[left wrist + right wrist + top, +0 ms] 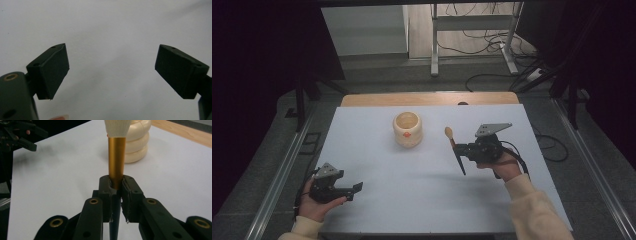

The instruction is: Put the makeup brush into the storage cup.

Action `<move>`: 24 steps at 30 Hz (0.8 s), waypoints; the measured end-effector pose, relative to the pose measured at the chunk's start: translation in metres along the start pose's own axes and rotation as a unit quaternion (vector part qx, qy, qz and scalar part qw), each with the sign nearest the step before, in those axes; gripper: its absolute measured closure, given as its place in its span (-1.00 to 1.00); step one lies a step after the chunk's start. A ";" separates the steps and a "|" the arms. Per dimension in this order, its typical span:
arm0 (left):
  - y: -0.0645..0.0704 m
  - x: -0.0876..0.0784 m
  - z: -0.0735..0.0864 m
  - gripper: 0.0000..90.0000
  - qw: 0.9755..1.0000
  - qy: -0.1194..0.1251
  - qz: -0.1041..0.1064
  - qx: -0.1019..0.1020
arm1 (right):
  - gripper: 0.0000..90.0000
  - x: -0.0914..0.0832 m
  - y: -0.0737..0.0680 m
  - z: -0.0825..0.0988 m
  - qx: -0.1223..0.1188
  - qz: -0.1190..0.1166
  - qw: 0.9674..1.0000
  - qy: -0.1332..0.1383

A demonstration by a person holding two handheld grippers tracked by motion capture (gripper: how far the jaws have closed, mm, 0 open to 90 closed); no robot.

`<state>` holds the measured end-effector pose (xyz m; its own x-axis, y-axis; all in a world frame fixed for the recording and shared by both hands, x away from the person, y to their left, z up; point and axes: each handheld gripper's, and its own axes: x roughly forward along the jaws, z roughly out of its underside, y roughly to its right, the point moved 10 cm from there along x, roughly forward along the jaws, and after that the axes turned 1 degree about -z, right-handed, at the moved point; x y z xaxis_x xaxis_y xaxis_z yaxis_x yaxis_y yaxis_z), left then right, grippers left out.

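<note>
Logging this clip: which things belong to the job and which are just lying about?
Job:
- brush, clamped in right hand-held gripper
- cream pot

Lying about:
- left hand-held gripper, open, idle
- floor cables
- metal stand

One overhead camera, two riding low on the grippers.
High view looks forward and down over the whole white table point(422, 200). Left gripper view stares close at bare tabletop. Right gripper view skims the surface, close on the brush point(116, 160), facing the cream cup point(137, 142), which the high view shares.
</note>
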<state>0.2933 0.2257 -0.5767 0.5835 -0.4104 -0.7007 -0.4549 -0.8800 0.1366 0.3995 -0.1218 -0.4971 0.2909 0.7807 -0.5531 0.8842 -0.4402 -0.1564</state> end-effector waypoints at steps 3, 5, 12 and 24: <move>0.000 0.000 0.000 -0.71 1.000 0.001 0.001 -0.001 | 0.76 -0.001 -0.003 -0.001 0.007 0.001 1.000 0.004; 0.001 0.000 -0.001 -0.71 1.000 0.002 0.002 -0.002 | 0.76 -0.001 -0.004 -0.001 0.012 0.003 1.000 0.006; 0.002 0.000 -0.001 -0.71 1.000 0.002 0.004 -0.002 | 0.76 -0.003 -0.011 -0.003 0.013 0.003 1.000 0.022; 0.006 0.000 -0.003 -0.71 1.000 0.005 0.008 -0.001 | 0.76 0.001 -0.017 -0.001 0.020 -0.005 0.999 0.028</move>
<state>0.2929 0.2192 -0.5739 0.5833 -0.4261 -0.6915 -0.4623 -0.8742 0.1488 0.3853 -0.1130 -0.4945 0.3032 0.8083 -0.5047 0.8722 -0.4488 -0.1947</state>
